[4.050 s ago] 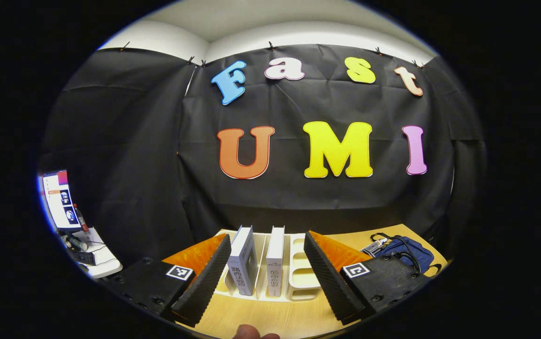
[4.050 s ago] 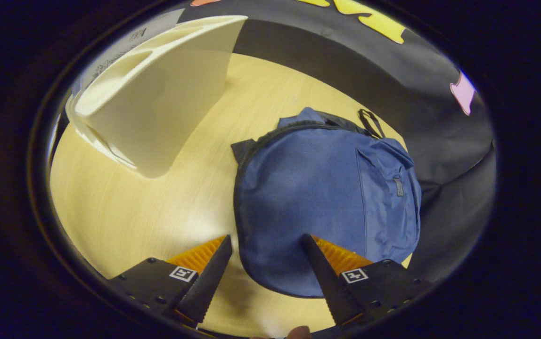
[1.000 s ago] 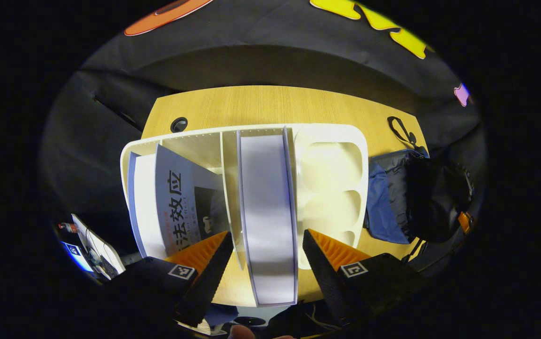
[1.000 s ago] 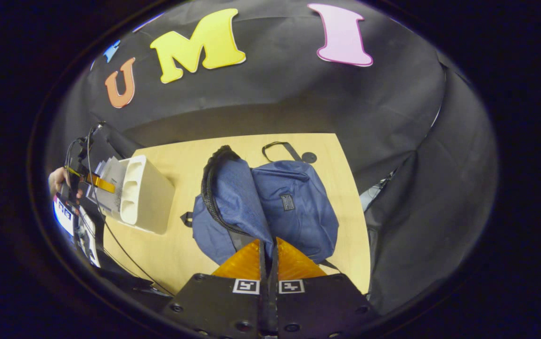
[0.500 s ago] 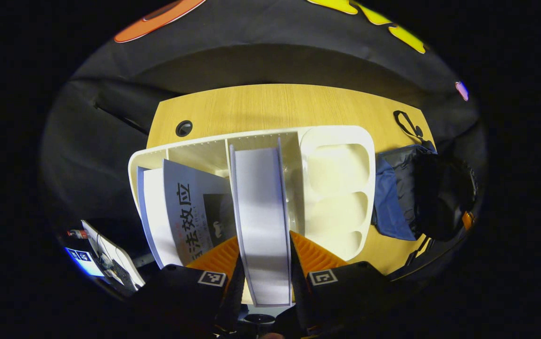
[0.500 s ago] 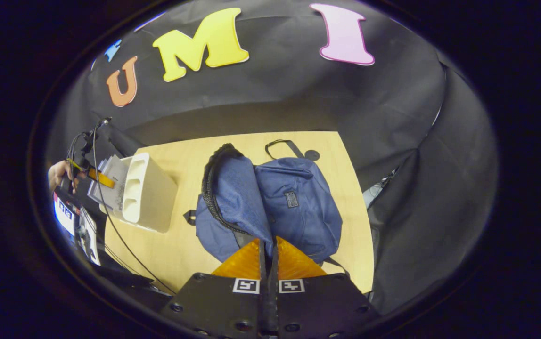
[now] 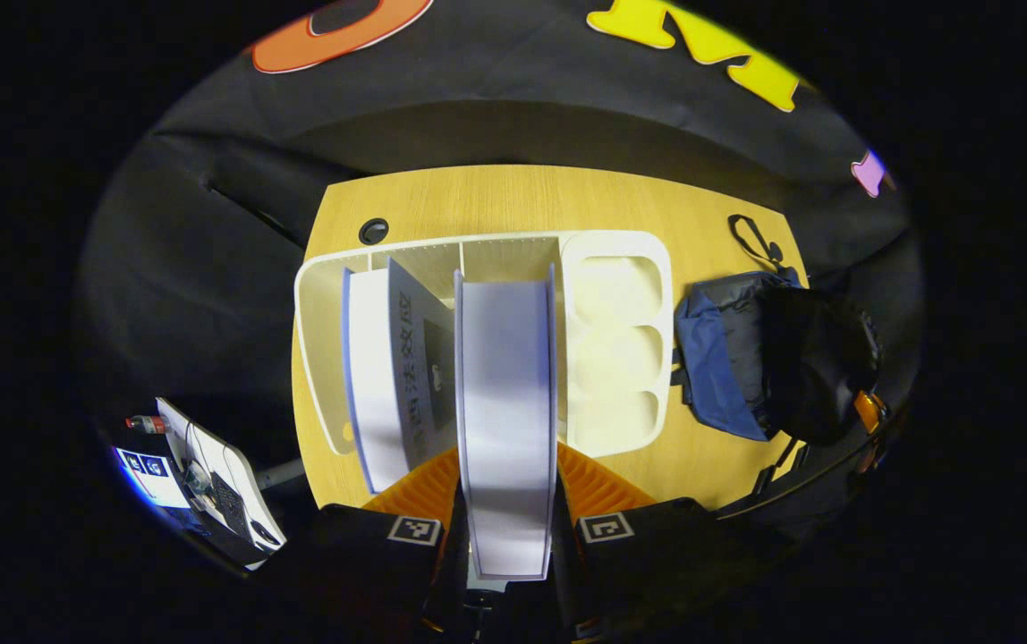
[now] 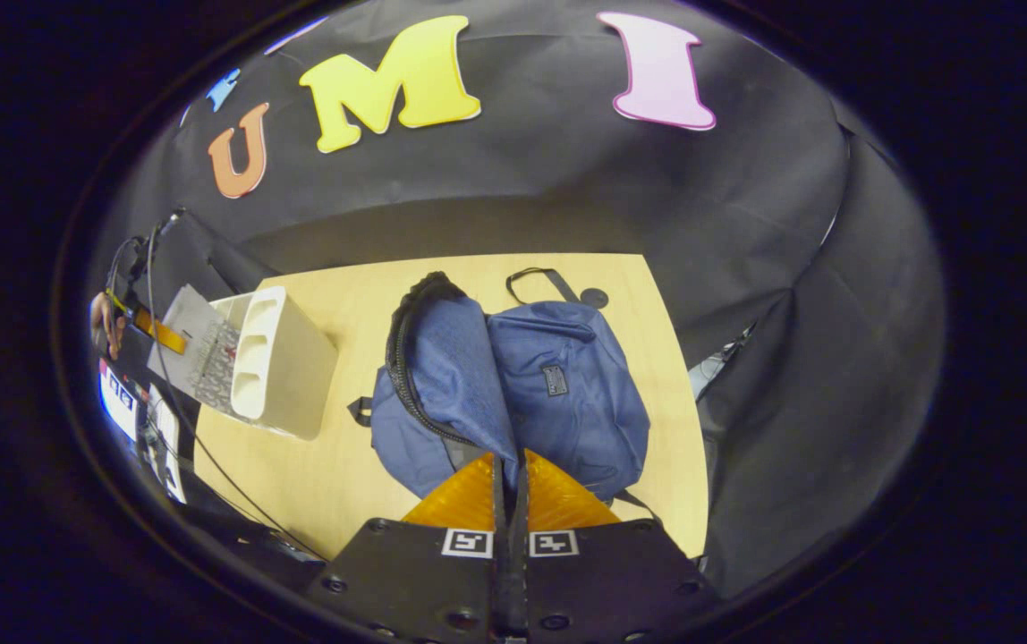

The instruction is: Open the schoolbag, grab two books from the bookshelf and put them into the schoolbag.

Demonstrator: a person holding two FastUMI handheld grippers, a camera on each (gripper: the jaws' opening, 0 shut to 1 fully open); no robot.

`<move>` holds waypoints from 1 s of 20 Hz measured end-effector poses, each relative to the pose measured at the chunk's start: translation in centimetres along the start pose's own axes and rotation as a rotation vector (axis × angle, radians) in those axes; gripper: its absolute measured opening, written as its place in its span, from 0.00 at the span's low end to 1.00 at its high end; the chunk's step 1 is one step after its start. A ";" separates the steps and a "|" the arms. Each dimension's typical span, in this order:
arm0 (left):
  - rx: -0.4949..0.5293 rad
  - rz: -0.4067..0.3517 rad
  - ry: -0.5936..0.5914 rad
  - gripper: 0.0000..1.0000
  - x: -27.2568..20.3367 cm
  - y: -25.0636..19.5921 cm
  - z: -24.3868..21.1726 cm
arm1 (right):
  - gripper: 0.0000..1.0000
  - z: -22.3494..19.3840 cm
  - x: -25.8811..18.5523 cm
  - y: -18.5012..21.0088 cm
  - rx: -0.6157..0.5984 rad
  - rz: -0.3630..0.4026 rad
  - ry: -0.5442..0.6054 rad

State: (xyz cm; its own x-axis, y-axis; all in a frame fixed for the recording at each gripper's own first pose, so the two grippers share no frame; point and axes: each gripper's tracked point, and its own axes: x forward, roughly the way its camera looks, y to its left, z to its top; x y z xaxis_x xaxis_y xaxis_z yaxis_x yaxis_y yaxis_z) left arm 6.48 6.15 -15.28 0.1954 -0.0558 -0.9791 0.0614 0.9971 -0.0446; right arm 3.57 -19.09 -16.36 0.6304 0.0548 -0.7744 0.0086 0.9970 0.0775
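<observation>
Left gripper (image 7: 506, 528) pinches a white book (image 7: 506, 420) above the bookshelf (image 7: 612, 358); second book (image 7: 388, 376) inside. Right gripper (image 8: 510, 487) pinches the open schoolbag's (image 8: 558, 394) flap.

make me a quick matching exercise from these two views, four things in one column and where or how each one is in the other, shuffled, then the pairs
Things
1. white book
2. second book
3. blue schoolbag
4. white bookshelf

States
A. leaning in the shelf's left slot
B. top flap pinched and held up by the right gripper
C. clamped between the left gripper fingers
D. standing on the wooden table, left of the bag

Pairs: 1-C, 2-A, 3-B, 4-D
</observation>
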 end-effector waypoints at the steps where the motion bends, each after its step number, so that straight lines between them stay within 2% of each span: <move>1: -0.004 -0.007 -0.021 0.42 -1.8 0.1 -0.1 | 0.00 -0.1 0.0 0.1 0.000 0.001 0.000; 2: -0.017 -0.020 -0.046 0.45 -3.6 0.2 -0.1 | 0.00 -0.1 0.0 0.2 -0.001 0.003 0.000; 3: -0.032 -0.037 -0.072 0.42 -5.3 0.3 -0.1 | 0.00 -0.2 0.0 0.3 -0.005 0.003 0.001; 7: -0.053 -0.108 -0.197 0.42 -11.9 -0.2 0.6 | 0.03 -0.2 -0.1 0.7 -0.015 0.003 -0.001; 10: -0.055 -0.214 -0.268 0.41 -14.3 -3.8 1.6 | 0.03 -0.1 -0.1 0.7 -0.006 0.004 -0.003; 11: -0.044 -0.257 -0.284 0.41 -14.5 -5.3 1.9 | 0.00 0.0 -0.1 0.8 -0.005 0.008 -0.004; 12: -0.039 -0.308 -0.301 0.37 -14.6 -7.2 2.3 | 0.03 -0.1 -0.3 1.1 -0.009 0.018 -0.004; 13: -0.046 -0.373 -0.313 0.41 -14.6 -9.8 2.5 | 0.00 -0.1 -0.3 1.1 -0.006 0.020 -0.005; 15: -0.101 -0.519 -0.313 0.38 -13.9 -15.2 2.8 | 0.00 -0.2 -0.4 1.2 0.009 0.025 -0.010; 16: -0.120 -0.580 -0.302 0.41 -13.4 -17.7 3.0 | 0.00 -0.2 -0.4 1.0 0.013 0.021 -0.011; 18: -0.127 -0.644 -0.273 0.41 -11.5 -20.5 2.4 | 0.00 -0.2 -0.5 0.8 0.031 0.017 -0.017; 20: -0.127 -0.665 -0.272 0.41 -8.6 -22.5 2.2 | 0.00 -0.1 -0.4 0.4 0.051 0.015 -0.018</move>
State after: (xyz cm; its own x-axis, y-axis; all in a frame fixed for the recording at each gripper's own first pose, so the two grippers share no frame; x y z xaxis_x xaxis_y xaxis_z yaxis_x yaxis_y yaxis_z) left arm 5.58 -15.96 -5.43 0.3933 -0.6465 -0.6537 0.1408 0.7450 -0.6520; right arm 3.21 -18.69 -16.06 0.6447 0.0686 -0.7613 0.0383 0.9918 0.1218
